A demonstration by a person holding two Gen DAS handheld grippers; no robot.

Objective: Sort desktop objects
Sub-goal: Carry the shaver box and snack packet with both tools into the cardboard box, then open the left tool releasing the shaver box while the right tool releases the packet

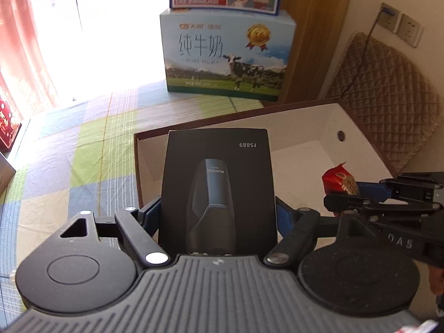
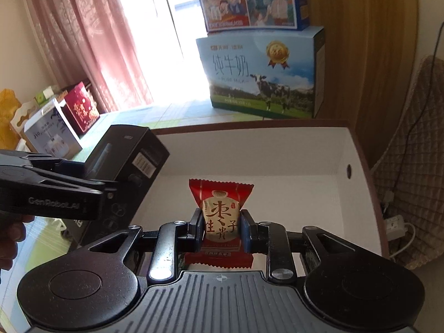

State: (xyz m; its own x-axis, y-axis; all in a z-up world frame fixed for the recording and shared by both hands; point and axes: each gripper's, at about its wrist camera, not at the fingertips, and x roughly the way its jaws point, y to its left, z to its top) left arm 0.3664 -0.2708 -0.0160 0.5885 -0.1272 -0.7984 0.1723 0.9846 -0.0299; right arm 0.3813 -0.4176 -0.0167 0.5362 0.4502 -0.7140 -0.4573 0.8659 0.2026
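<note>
Left claw (image 1: 217, 213) clamping black box (image 1: 217, 183), right claw (image 2: 221, 230) pinching red snack packet (image 2: 221, 213)

Colours I see from both wrists

I hold a black shaver box (image 1: 217, 191) and a red-and-cream candy wrapper (image 2: 221, 216); the storage box (image 2: 277, 161) is white inside with a brown rim, the tablecloth (image 1: 83, 149) checked green, blue and beige.

Black tongs (image 2: 221, 229), blue pads (image 2: 245, 229), silver screws, ribbed grey base, "GenRobot.AI" lettering.
</note>
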